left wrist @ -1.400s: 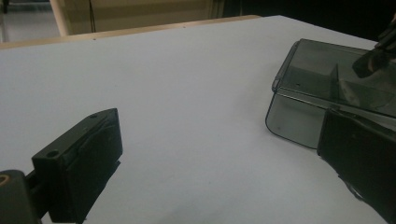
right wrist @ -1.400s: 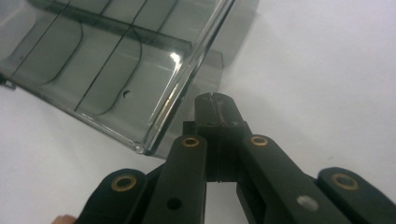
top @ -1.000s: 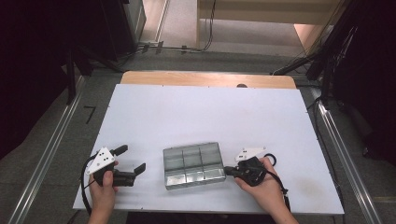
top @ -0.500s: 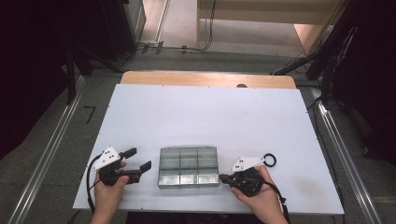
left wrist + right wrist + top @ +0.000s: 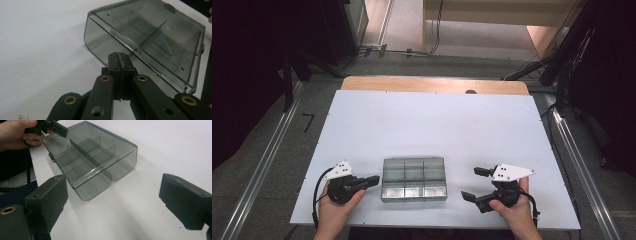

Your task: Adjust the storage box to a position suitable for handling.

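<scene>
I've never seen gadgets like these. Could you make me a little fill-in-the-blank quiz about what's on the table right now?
1. The clear plastic box lies between the two ____.
2. The left gripper has its fingers ____.
3. The right gripper has its fingers ____.
4. Dividers split the box into compartments, and each one looks ____.

Missing words: grippers; shut; open; empty

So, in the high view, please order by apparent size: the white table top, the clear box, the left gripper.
1. White table top, by far the largest.
2. Clear box with dividers.
3. Left gripper, the smallest as it looks here.
</scene>
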The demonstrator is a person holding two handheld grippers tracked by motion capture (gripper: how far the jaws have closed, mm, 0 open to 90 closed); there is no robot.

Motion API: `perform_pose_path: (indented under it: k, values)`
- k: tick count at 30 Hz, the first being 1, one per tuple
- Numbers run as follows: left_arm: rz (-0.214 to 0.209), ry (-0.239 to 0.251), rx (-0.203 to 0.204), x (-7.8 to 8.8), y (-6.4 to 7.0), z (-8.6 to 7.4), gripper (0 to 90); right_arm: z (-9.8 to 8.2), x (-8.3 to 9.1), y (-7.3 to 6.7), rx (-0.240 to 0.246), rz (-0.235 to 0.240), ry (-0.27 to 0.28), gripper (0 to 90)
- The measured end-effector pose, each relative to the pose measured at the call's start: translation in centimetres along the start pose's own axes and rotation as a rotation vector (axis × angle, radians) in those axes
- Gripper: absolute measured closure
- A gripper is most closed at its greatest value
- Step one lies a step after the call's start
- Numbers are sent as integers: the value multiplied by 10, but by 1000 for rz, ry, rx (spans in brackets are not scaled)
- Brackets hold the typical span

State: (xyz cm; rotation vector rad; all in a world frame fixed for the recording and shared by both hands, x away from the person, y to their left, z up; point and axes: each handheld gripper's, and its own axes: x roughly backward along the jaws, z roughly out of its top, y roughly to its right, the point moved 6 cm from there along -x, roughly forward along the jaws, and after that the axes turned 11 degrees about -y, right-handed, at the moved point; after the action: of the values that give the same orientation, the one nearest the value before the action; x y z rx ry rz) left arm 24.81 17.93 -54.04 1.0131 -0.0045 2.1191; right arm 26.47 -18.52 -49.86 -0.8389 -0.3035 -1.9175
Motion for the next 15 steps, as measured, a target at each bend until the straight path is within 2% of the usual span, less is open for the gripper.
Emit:
perform_pose_path:
  k: [2,5,9,15]
  values:
    - [-13,-8,-9,-2,3,1,900,0,3,1,-5,10,20,68]
    - [0,-9,-10,-4,4,2,900,-1,5,4,-5,18,44,68]
    - [-7,10,11,-5,4,4,900,-2,7,6,-16,19,41,69]
    - [3,9,-9,-15,14,11,900,-3,8,4,3,22,35,69]
